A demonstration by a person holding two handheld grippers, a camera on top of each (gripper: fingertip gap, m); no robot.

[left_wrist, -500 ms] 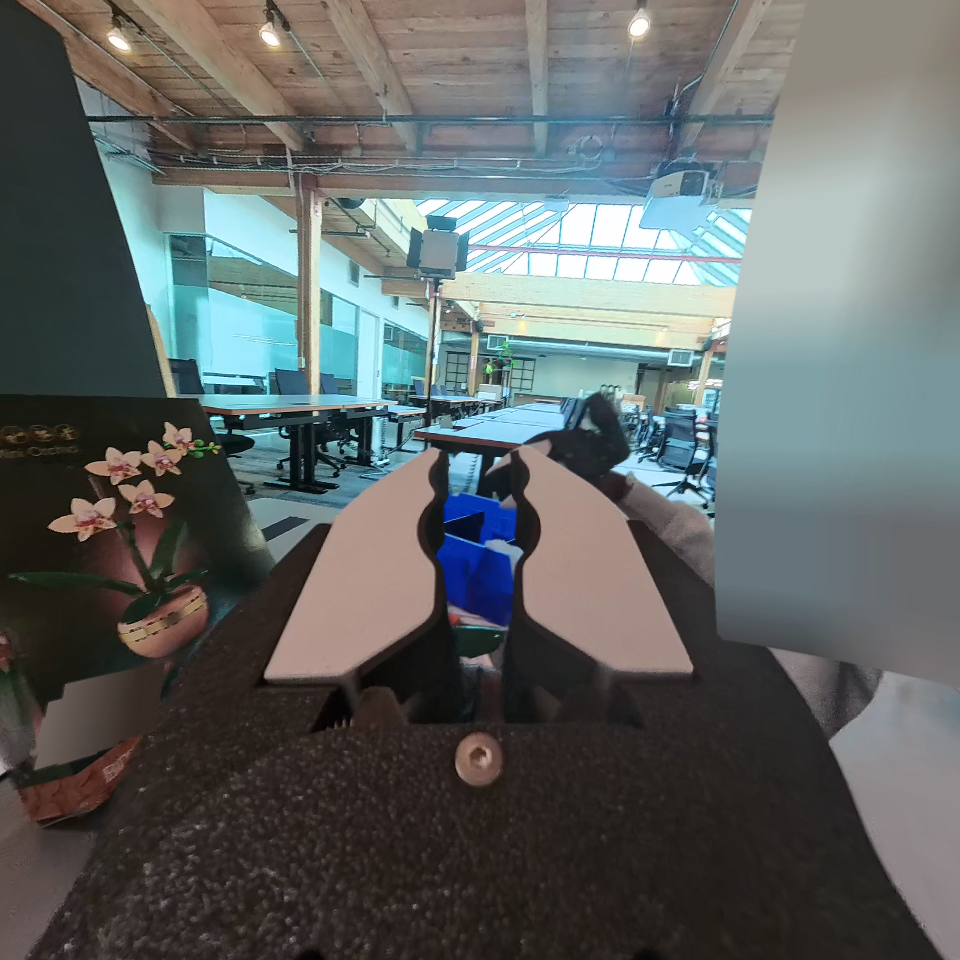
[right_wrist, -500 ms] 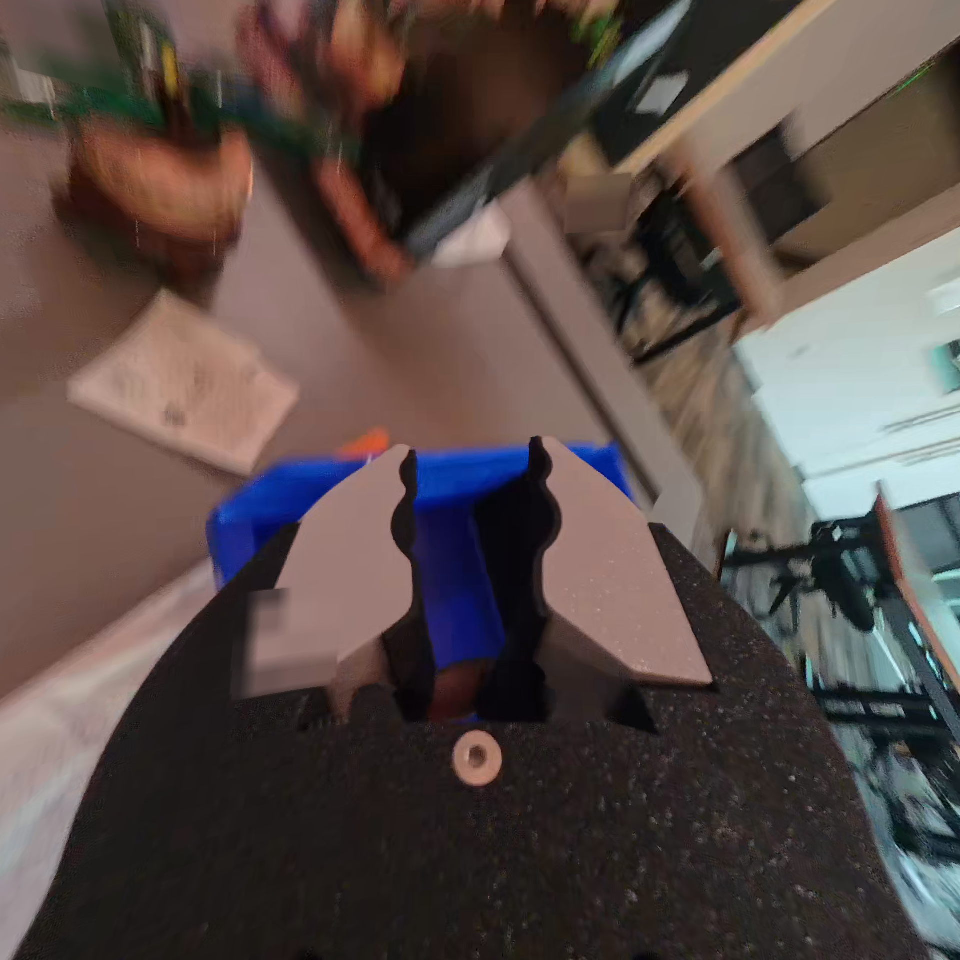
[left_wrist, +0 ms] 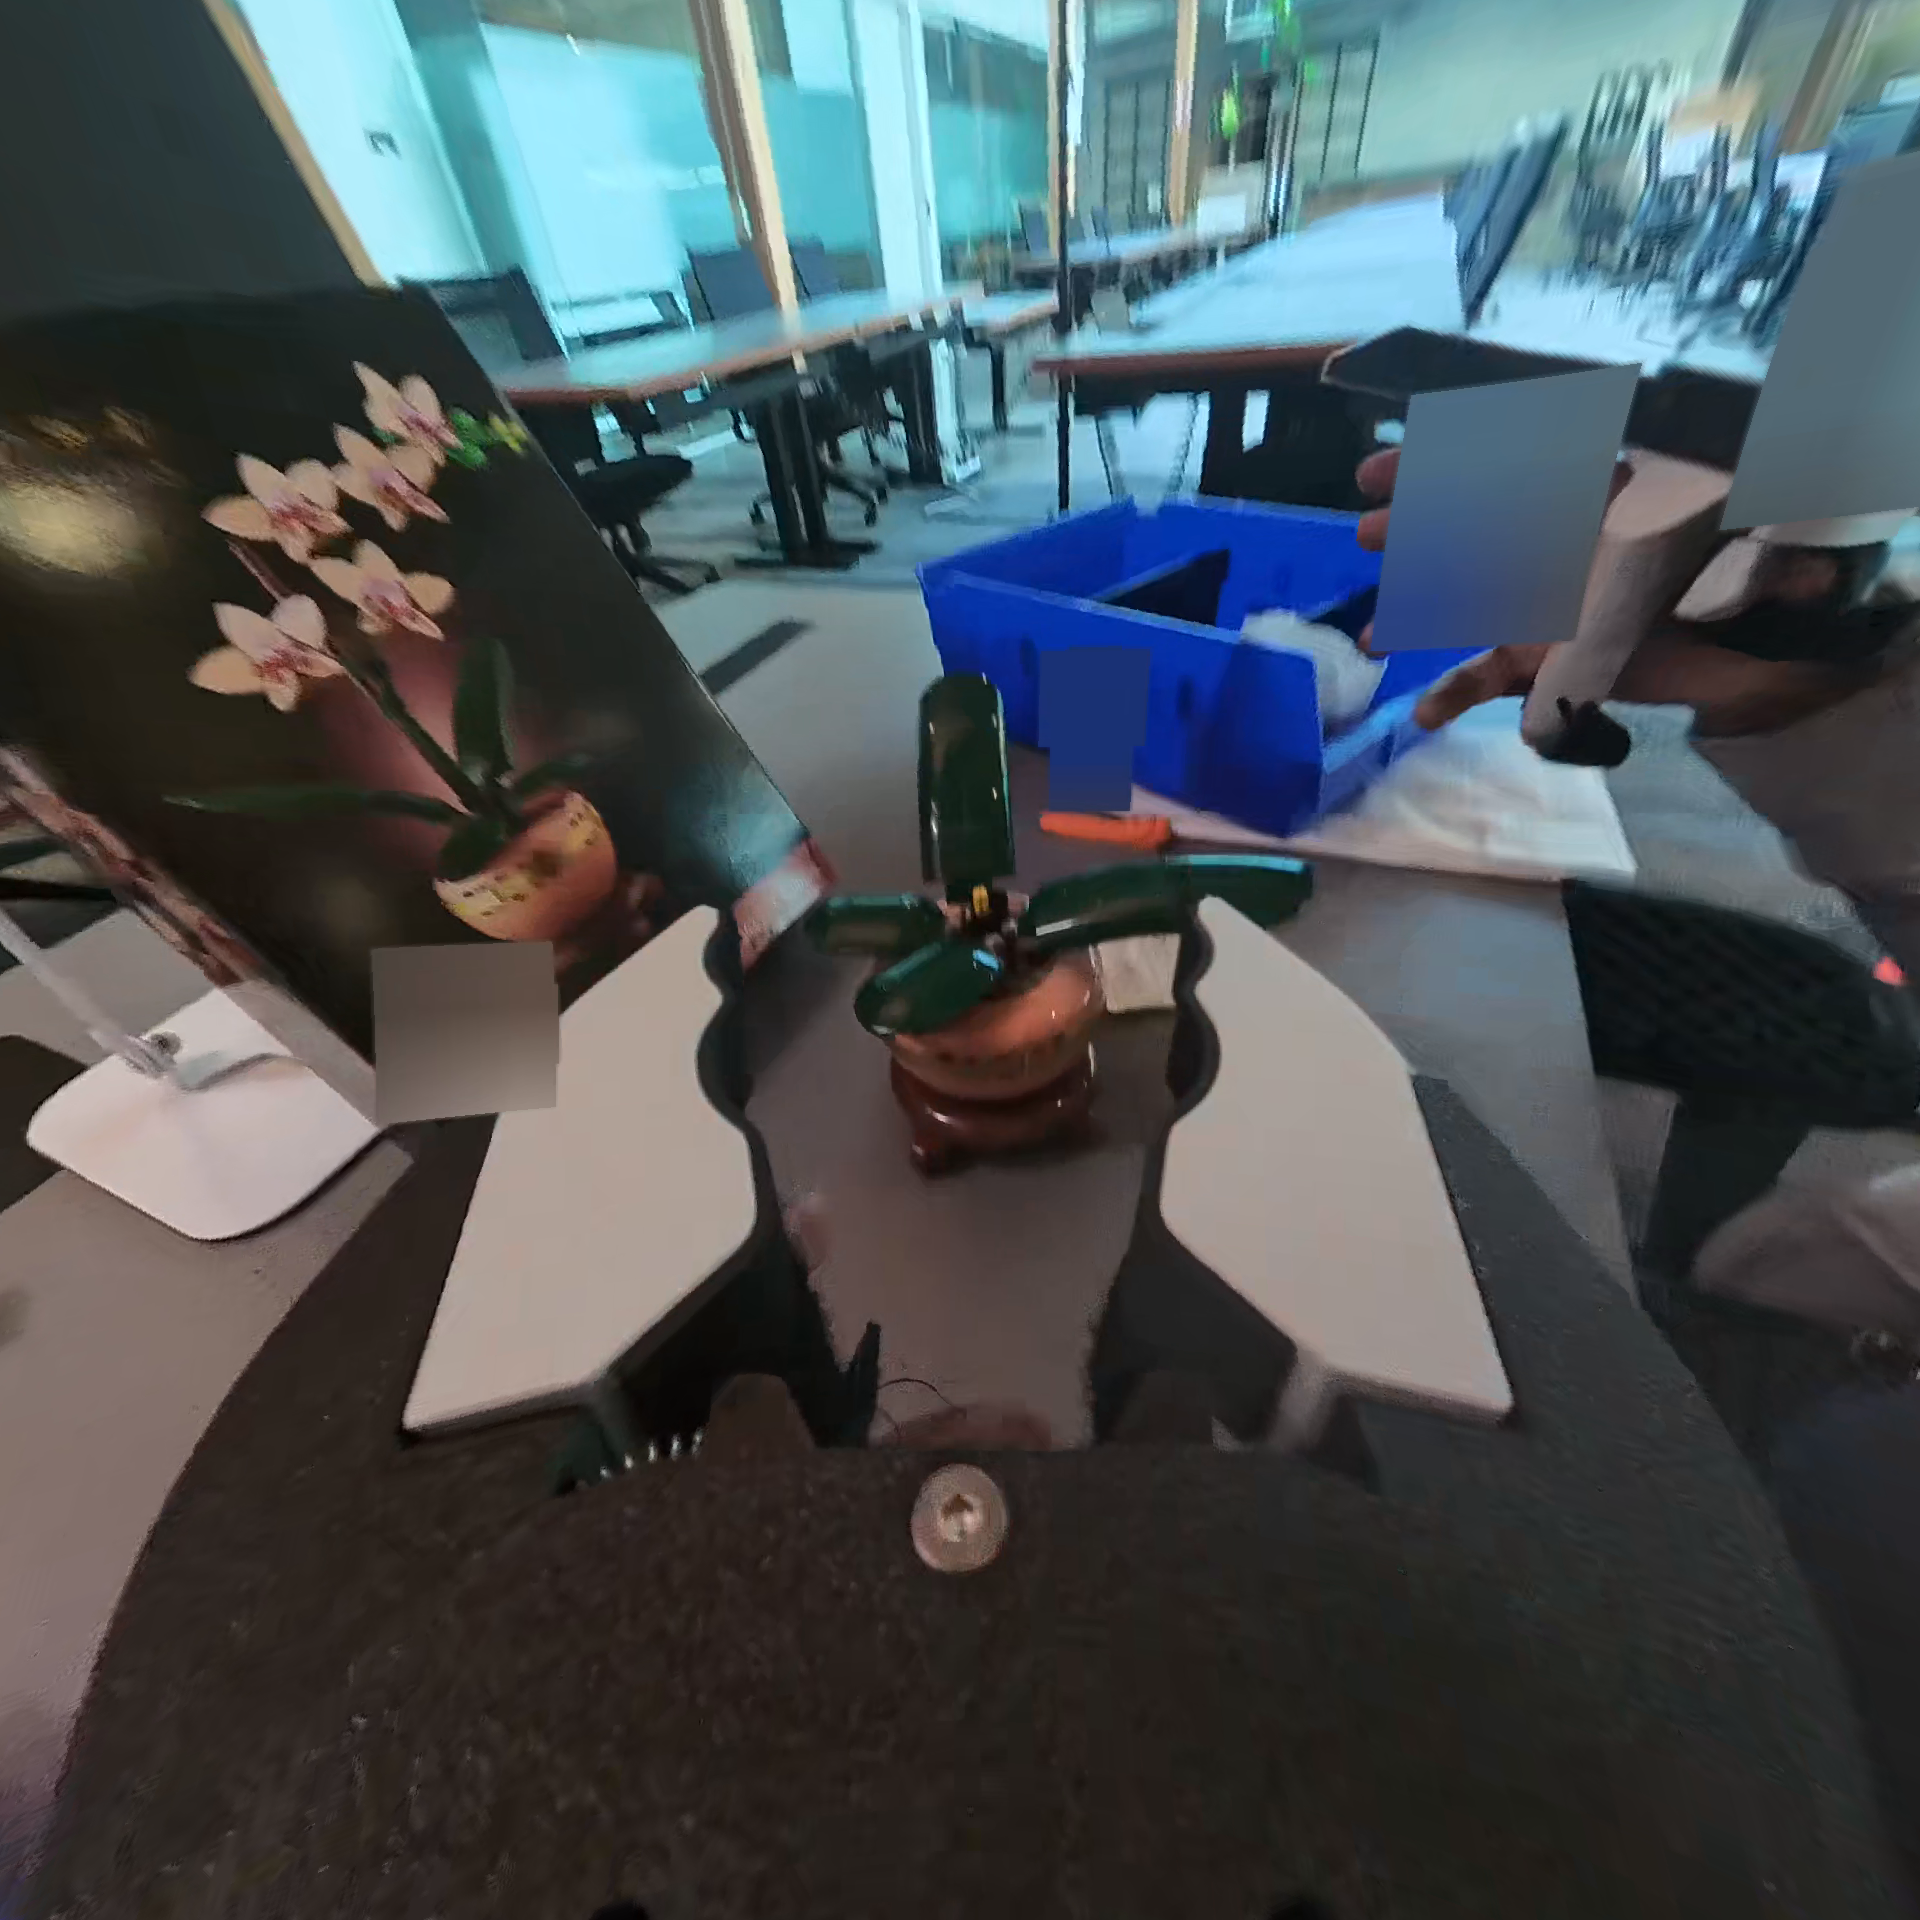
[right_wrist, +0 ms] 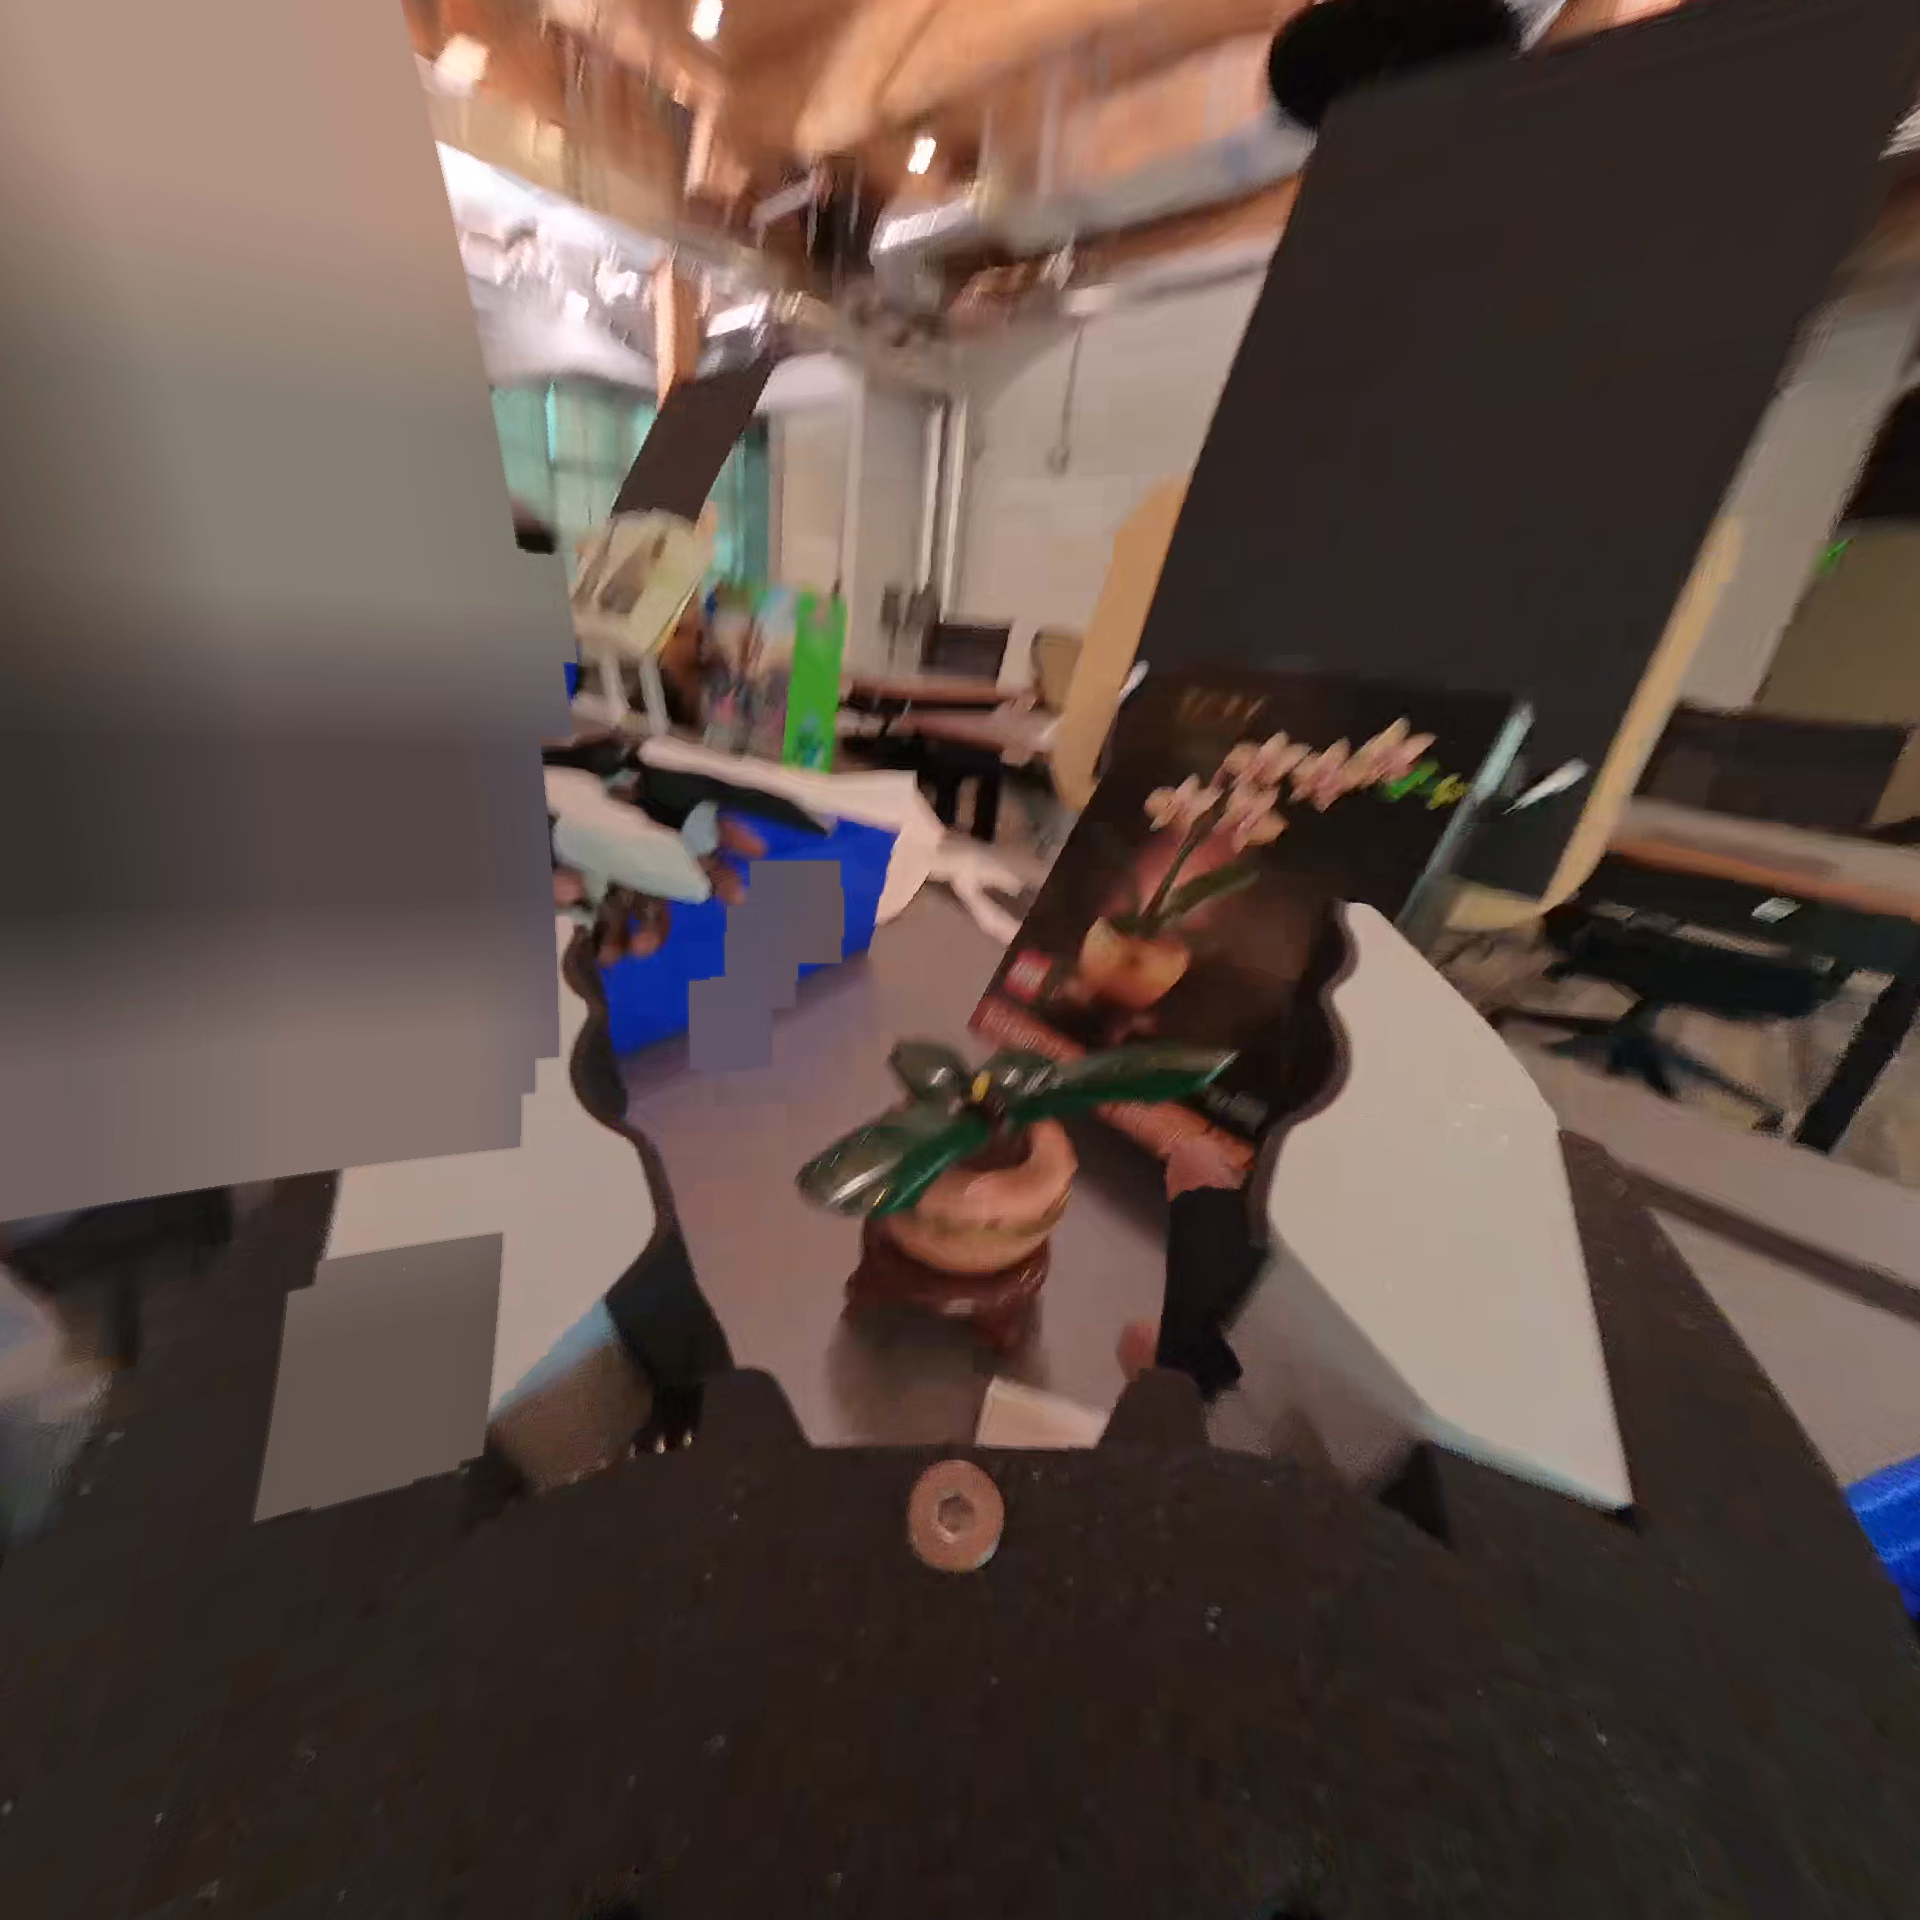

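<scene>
A small brick-built plant pot (left_wrist: 992, 1049) with dark green leaves stands on a brown base on the grey table (left_wrist: 935, 1268). My left gripper (left_wrist: 956, 935) is open, its jaws wide apart, and the pot sits just beyond and between the fingertips. In the right wrist view the same pot (right_wrist: 977, 1205) stands between the wide-open jaws of my right gripper (right_wrist: 956, 956), untouched. A dark box with an orchid picture (left_wrist: 343, 665) leans behind the pot; it also shows in the right wrist view (right_wrist: 1226, 894).
A blue divided bin (left_wrist: 1174, 665) sits on white paper (left_wrist: 1455, 810) at the back right, with a person's hand (left_wrist: 1465, 686) at it. An orange tool (left_wrist: 1107, 828) lies by the bin. A white stand foot (left_wrist: 197, 1132) is at the left. A black mesh object (left_wrist: 1745, 1008) is at the right.
Both grippers have opened wide from nearly shut. Both views have swung round and now face the plant pot on the table; before, the left looked at the room and the right at the bin.
</scene>
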